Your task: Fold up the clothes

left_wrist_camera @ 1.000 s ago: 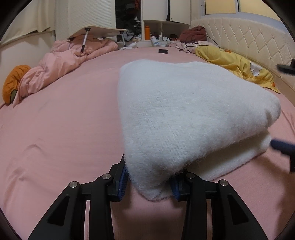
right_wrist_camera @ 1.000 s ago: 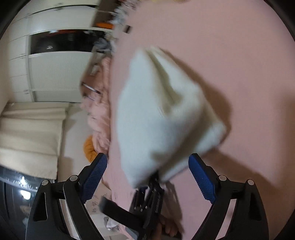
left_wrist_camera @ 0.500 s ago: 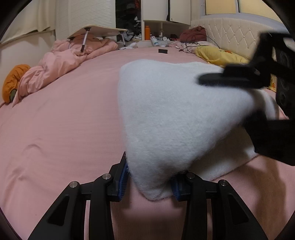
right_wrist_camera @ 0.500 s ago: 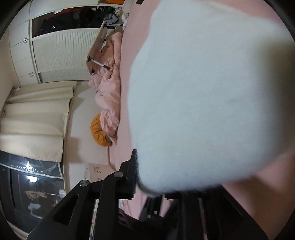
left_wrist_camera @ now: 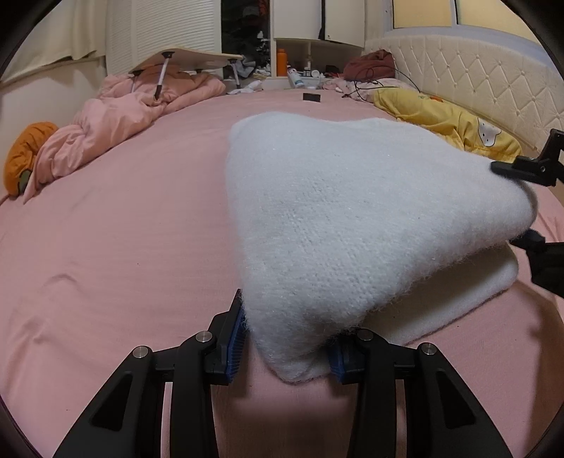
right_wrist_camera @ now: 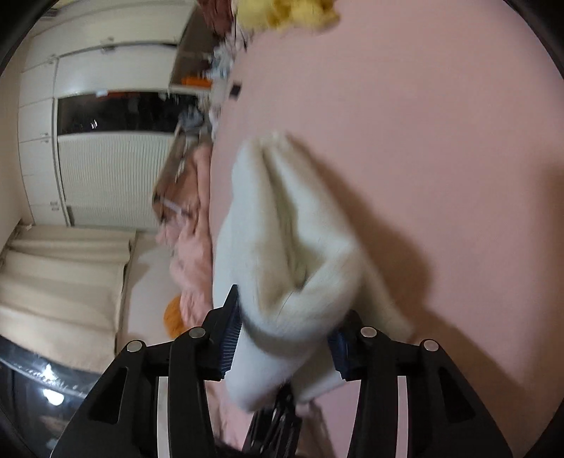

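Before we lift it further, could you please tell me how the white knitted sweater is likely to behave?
The white sweater will probably flop: it sags between the left claw and the opening right claw. Its fuzzy knit likely resists slipping. It seems bulky yet light.

A home bedroom: pink-sheeted bed [left_wrist_camera: 123, 229], tufted headboard [left_wrist_camera: 476, 81], louvred wardrobe doors [left_wrist_camera: 169, 28].

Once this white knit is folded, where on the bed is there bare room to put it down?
Bare pink sheet lies between the white knit and the pink duvet, and just ahead of the left gripper. Crowded: the yellow pillow by the headboard.
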